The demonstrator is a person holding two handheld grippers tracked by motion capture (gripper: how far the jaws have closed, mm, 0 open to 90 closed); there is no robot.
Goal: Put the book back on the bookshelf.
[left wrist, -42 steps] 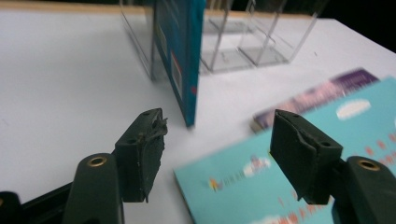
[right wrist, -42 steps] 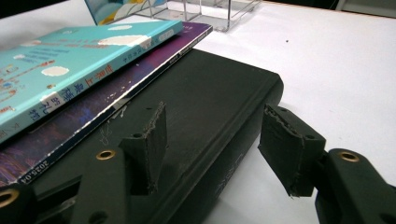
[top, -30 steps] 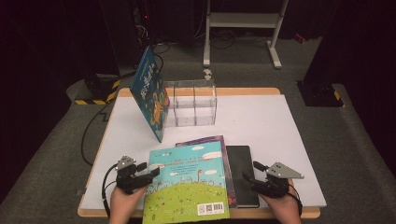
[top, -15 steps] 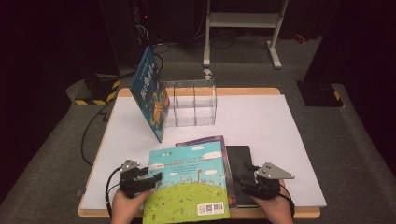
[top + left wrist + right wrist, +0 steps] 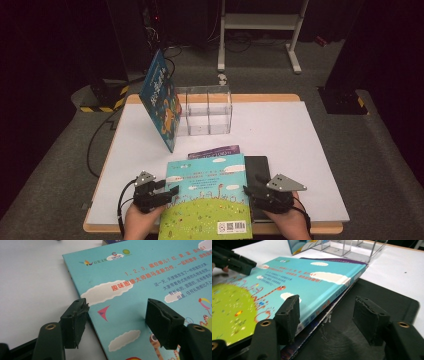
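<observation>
A teal and green picture book point(image 5: 210, 195) lies on top of a small stack at the table's front, over a purple book point(image 5: 215, 151) and a black pad point(image 5: 257, 167). My left gripper point(image 5: 172, 192) is at the book's left edge. In the left gripper view its jaws have just been closing and still stand open point(image 5: 116, 320), one over the white table, the other over the cover point(image 5: 140, 282). My right gripper point(image 5: 250, 190) is at the right edge. It is open point(image 5: 327, 317), straddling the spine, with one jaw above the cover point(image 5: 287, 282) and one above the black pad point(image 5: 387, 300).
A blue book point(image 5: 160, 100) leans upright against a clear acrylic divider box point(image 5: 207, 112) at the back of the white table point(image 5: 280, 135). Bare tabletop lies to the right of the stack. A white metal stand point(image 5: 260, 22) is on the floor beyond.
My right gripper has slid left to the book's right edge. My left gripper has barely moved and its jaws have narrowed a little.
</observation>
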